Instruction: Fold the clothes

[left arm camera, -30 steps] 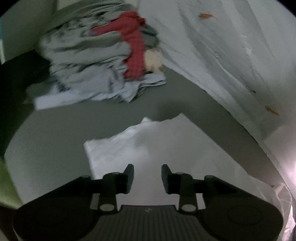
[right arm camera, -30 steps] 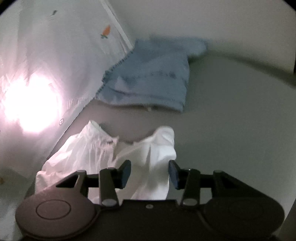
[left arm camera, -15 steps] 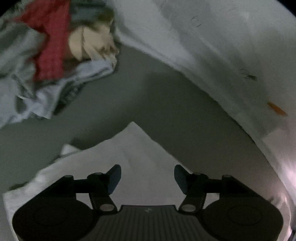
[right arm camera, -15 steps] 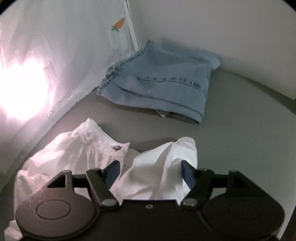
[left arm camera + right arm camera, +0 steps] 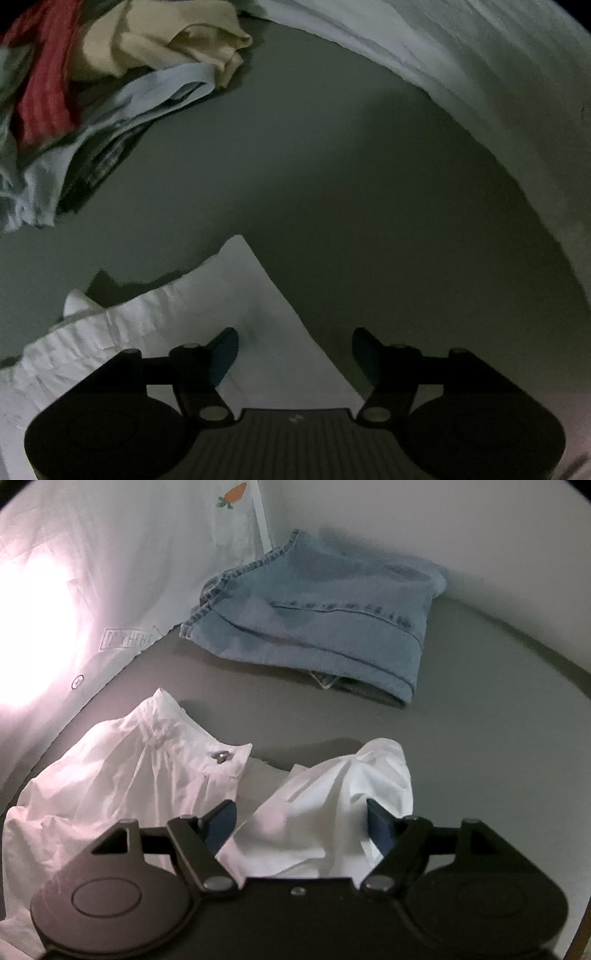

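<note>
Both grippers gape over the white garment (image 5: 155, 775) (folded jeans (image 5: 325, 627) behind).

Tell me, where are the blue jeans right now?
In the right wrist view, the folded blue jeans lie on the grey surface, against the white sheet, beyond the white garment.
</note>
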Available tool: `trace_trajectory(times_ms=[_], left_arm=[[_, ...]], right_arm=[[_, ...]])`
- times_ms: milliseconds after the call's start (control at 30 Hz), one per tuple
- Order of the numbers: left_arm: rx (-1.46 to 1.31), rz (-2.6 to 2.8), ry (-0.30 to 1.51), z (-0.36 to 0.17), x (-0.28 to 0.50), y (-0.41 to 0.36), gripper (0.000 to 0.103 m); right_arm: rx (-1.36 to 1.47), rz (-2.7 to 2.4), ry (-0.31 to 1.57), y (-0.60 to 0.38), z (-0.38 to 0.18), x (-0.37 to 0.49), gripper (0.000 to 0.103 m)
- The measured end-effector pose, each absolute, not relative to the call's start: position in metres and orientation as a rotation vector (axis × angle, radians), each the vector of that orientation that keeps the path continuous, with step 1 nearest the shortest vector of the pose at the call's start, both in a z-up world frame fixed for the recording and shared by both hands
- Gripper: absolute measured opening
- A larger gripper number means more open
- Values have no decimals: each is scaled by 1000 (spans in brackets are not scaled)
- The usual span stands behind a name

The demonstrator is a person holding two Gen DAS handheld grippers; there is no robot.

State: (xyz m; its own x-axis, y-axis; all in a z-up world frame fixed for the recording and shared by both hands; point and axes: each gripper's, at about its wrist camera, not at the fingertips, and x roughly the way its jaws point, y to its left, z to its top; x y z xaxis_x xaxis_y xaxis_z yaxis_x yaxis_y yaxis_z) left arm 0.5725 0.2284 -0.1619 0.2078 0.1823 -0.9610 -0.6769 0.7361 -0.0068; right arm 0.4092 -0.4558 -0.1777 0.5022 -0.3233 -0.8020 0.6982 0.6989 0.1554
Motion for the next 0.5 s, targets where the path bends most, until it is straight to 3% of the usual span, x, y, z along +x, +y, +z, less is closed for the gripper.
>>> trace_trajectory(times_ms=[67, 133, 167, 200, 367, 500], left_arm=[[-433, 657, 1224, -162, 570, 222, 56], [-418, 682, 1209, -159, 564, 218, 31], [-429, 692, 1210, -158, 560, 219, 9], [-442, 702, 1210, -157, 555, 221, 5], [-690, 659, 1067, -142, 514, 245, 3], [-687, 617, 985, -105, 509, 248, 2]], right_arm=[[512, -646, 837, -457, -179, 410, 77], [531, -643, 831, -460, -179, 407, 77], [543, -641, 826, -461, -179, 404, 77], [555, -639, 820, -463, -179, 402, 77], [623, -635, 792, -473, -180, 389, 75], [687, -630, 770, -482, -181, 385, 74]])
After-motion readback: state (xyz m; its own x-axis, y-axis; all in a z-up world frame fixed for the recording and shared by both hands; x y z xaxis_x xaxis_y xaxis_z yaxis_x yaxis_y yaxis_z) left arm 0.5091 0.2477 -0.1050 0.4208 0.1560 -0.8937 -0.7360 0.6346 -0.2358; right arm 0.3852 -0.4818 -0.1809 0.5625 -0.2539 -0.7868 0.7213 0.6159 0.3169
